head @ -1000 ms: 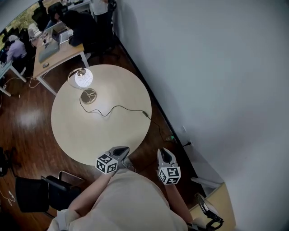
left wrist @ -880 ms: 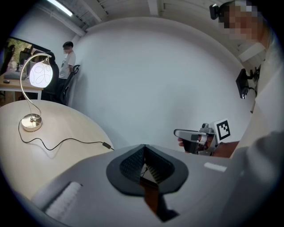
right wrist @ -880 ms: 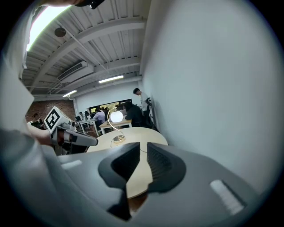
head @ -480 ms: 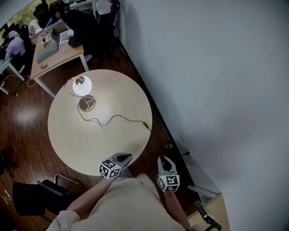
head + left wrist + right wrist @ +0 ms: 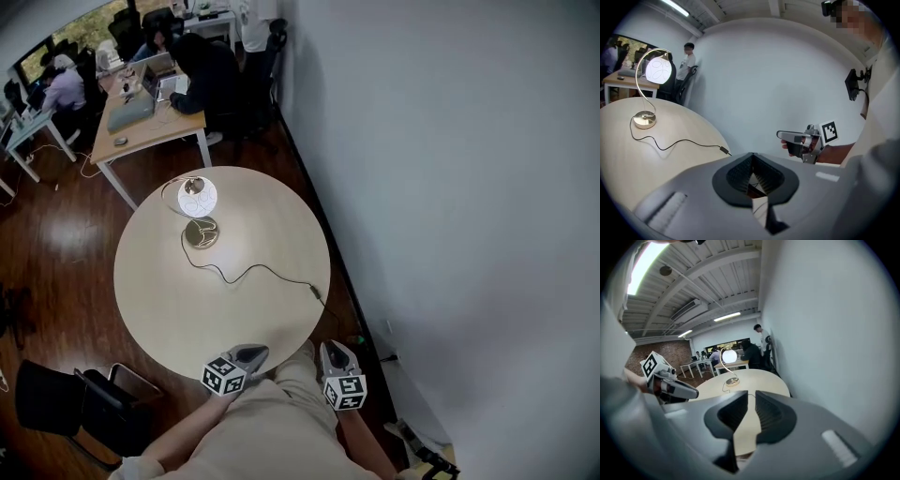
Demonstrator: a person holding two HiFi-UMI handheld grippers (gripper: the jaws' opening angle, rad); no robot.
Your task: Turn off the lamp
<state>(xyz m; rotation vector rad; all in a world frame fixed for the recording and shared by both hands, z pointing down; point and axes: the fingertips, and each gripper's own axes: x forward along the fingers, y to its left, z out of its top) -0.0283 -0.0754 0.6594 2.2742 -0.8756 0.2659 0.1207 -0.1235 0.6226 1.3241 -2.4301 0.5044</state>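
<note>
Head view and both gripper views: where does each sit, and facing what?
Head view: on the person's head, steeply down on table, lit lamp, torso, left claw, right claw.
Left gripper view: on left claw, facing across table to lamp and wall; right claw, forearm show.
Right gripper view: on right claw, facing lamp; left claw shows.
Shared: all three show the lamp.

No words, numbers or brand names are showing legibly anywhere. Only black-and-white square markers are sitting on the cube [image 5: 223, 377] of the left gripper [image 5: 253, 353] and the cube [image 5: 345, 392] of the right gripper [image 5: 336, 347].
</note>
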